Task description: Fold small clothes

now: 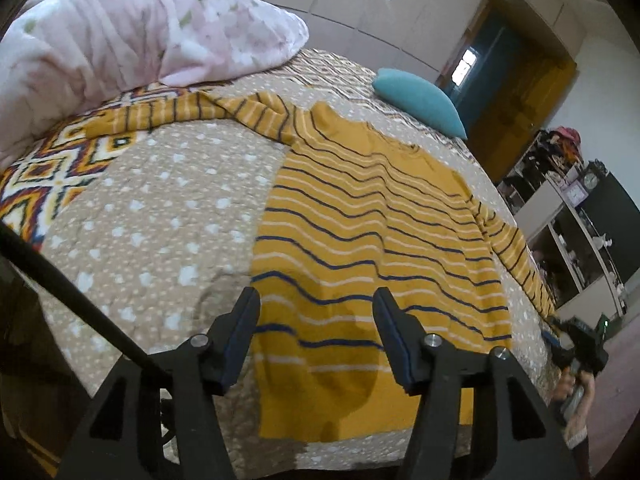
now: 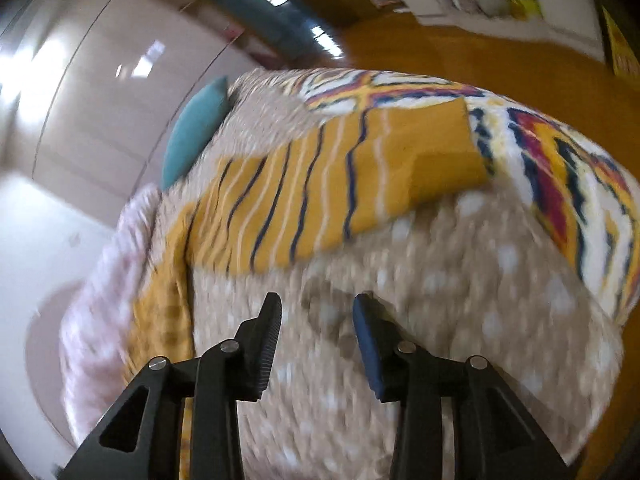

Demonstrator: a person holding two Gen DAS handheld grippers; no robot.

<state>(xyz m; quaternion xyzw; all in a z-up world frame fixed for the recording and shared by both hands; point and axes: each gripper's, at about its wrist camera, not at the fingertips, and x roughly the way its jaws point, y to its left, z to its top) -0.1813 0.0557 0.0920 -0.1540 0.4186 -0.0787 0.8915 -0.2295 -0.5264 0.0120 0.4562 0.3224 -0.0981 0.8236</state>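
- Shirt (image 1: 372, 216), mustard with dark and white stripes, lies flat on the bed, hem nearest the left claw and neck at about 12 o'clock from it; its long axis runs hem to neck, away from that claw.
- One sleeve (image 1: 192, 114) trails out toward 10 o'clock, the other (image 1: 516, 252) toward 3 o'clock along the bed edge.
- Left claw (image 1: 316, 300) hangs over the hem, jaws apart, nothing between them; it looks the nearer hand for the next grab.
- Right claw (image 2: 316, 304) is apart and empty too, over bare cover; in its blurred view the shirt (image 2: 332, 184) lies at 12 o'clock, well apart.
- Cover (image 1: 152, 216) is beige with white spots and a bright zigzag border.
- Pink blanket (image 1: 132, 28) is bunched at 11 o'clock, teal pillow (image 1: 420, 100) at 1 o'clock, shelves (image 1: 568, 220) beyond the bed.
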